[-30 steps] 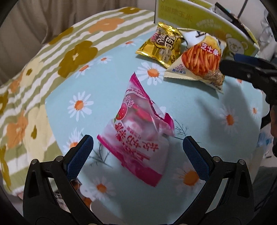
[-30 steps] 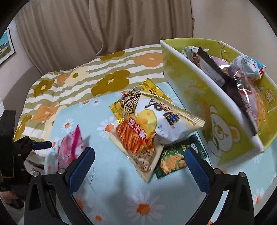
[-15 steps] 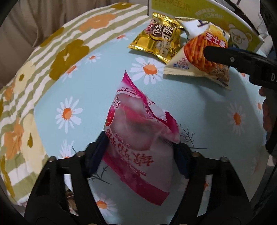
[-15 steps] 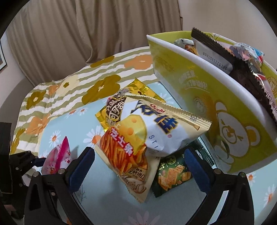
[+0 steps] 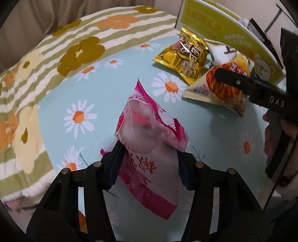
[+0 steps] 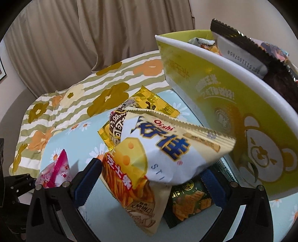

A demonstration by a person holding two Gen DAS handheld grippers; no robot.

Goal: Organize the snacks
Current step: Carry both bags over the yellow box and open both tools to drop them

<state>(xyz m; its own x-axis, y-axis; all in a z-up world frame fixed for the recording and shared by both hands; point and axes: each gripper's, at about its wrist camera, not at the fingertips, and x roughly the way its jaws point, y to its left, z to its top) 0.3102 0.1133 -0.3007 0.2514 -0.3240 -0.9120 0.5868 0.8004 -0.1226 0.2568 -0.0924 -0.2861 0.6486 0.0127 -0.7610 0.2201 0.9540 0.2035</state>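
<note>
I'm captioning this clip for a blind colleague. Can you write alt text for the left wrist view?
The left gripper, whose jaws have just been closing, pinches a pink snack packet over a daisy-print cloth. Beyond lie a gold packet and an orange stick-snack bag beside a yellow-green box, with the right gripper reaching in.

1. Beige curtains (image 6: 89, 37) hang in long folds across the back of the room, filling most of the far side.
2. To the right of the curtains, a plain pale wall (image 6: 232, 13) shows.
3. At the far left edge, the corner of a framed picture (image 6: 2, 71) sits on a light wall.
4. A green-and-white striped blanket (image 5: 61, 55) with large orange, olive and cream flowers covers the surface below the curtains.
5. Over it lies a light blue daisy-print cloth (image 5: 104, 93).
6. The light is soft and even, without hard shadows.
</note>
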